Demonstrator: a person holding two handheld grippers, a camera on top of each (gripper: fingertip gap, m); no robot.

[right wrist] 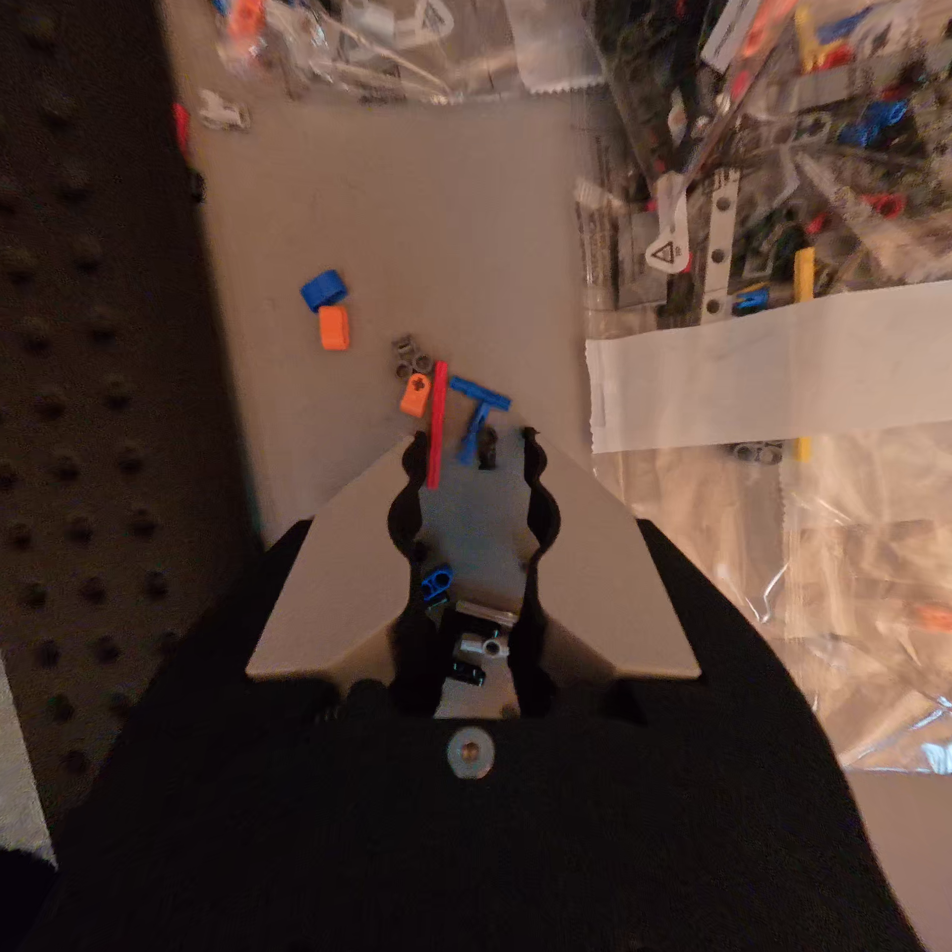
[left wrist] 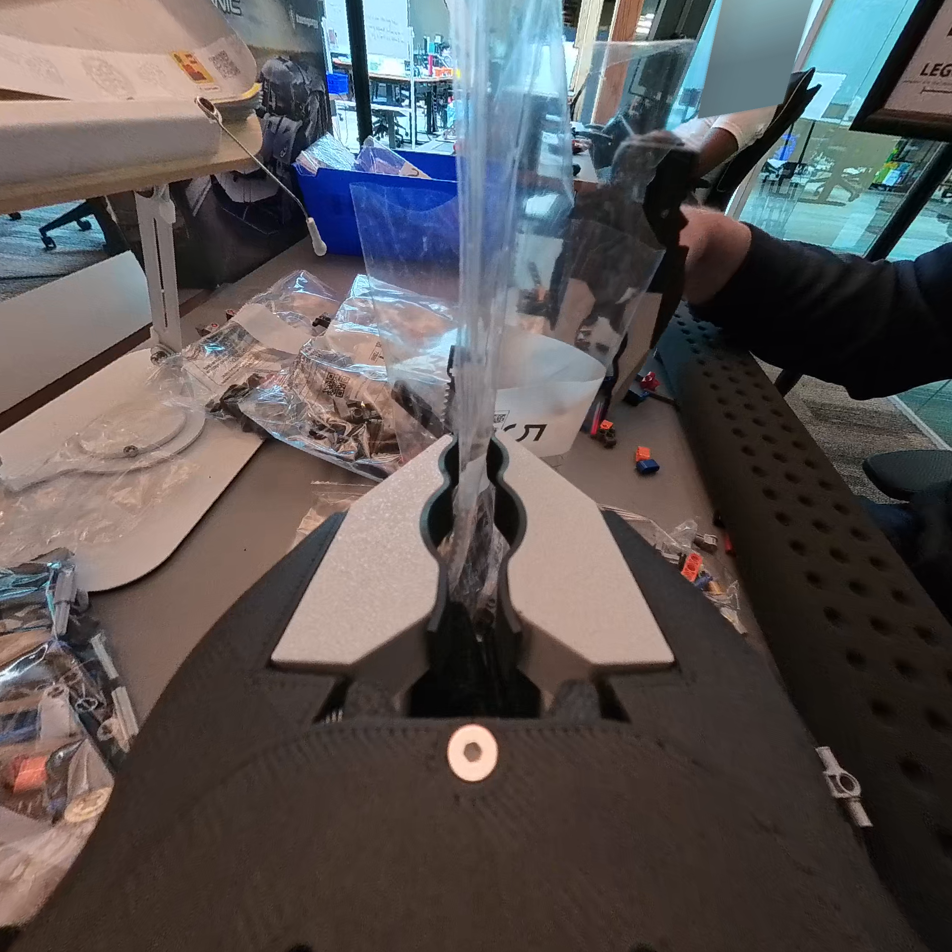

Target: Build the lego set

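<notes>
My left gripper (left wrist: 475,448) is shut on a clear plastic bag (left wrist: 494,247) and holds it up above the table, with dark pieces bunched in the part between the jaws. My right gripper (right wrist: 474,438) is open and empty, pointing down at the table; it also shows in the left wrist view (left wrist: 667,206), in a hand behind the bag. Below it lie loose pieces: a red axle (right wrist: 438,422), a blue T-shaped piece (right wrist: 479,407), an orange connector (right wrist: 416,394), a grey connector (right wrist: 409,355), a blue brick (right wrist: 324,289) and an orange brick (right wrist: 334,327). A small blue piece (right wrist: 437,582) and a grey one (right wrist: 489,646) show between the fingers.
Several sealed bags of pieces (left wrist: 309,381) lie on the grey table (right wrist: 386,206), more at the right (right wrist: 772,180). A white stand base (left wrist: 129,463) is at left, a blue bin (left wrist: 371,206) behind. A black perforated panel (left wrist: 803,515) runs along the right edge. The left gripper's tips are roughly 20 centimetres from the right gripper's. My right tips are roughly 5 centimetres from the orange brick (right wrist: 334,327).
</notes>
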